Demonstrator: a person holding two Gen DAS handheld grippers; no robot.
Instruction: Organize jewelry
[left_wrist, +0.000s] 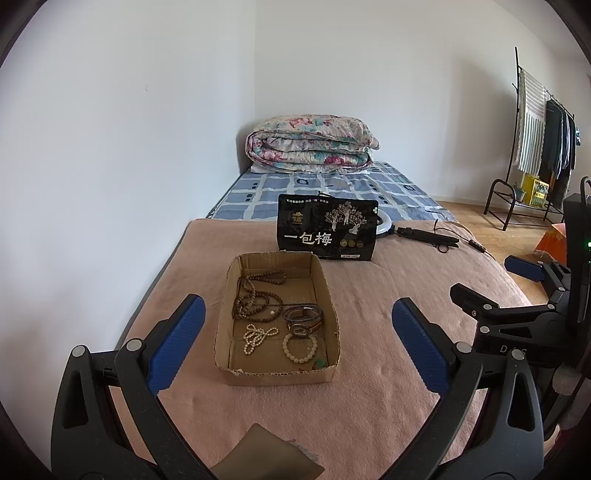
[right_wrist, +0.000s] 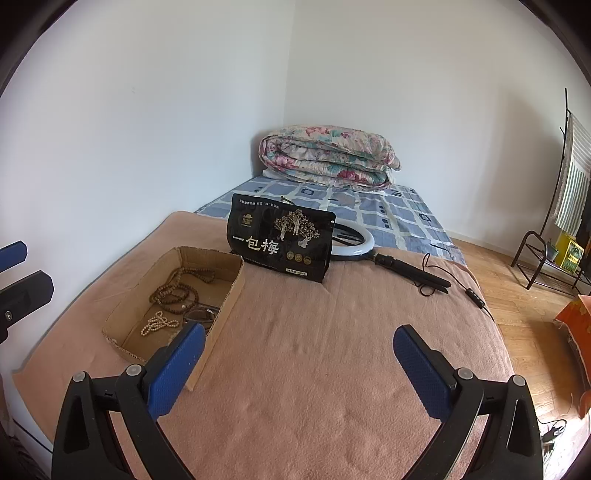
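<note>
The jewelry sits in a low cardboard box on the pink blanket on the bed. Inside: a long brown bead string at the far end, dark bangles and a watch-like piece in the middle, a small cream bead string and a pale bead bracelet at the near end. All lie close, some touching.

Left claw hangs over the box, jaws wide apart, nothing in them. Right claw hangs over bare blanket, right of the box, also wide apart & empty.

This fits 2 stages: pieces waiting to be sorted, or pieces already put away in the box. Can't tell which.

If a piece gets picked: go for one at a time, pinch a bead run w/ both pads, lift slow so strings don't drag the next piece. Long brown string is looped, so it may snag.

Hard to see: a green bit in the near corner, can't tell what it is. From the right view the box wall hides the near pieces. A dark flat thing at the bottom edge is cut off. Behind the box stands a black bag, w/ a ring light half hidden behind it.
</note>
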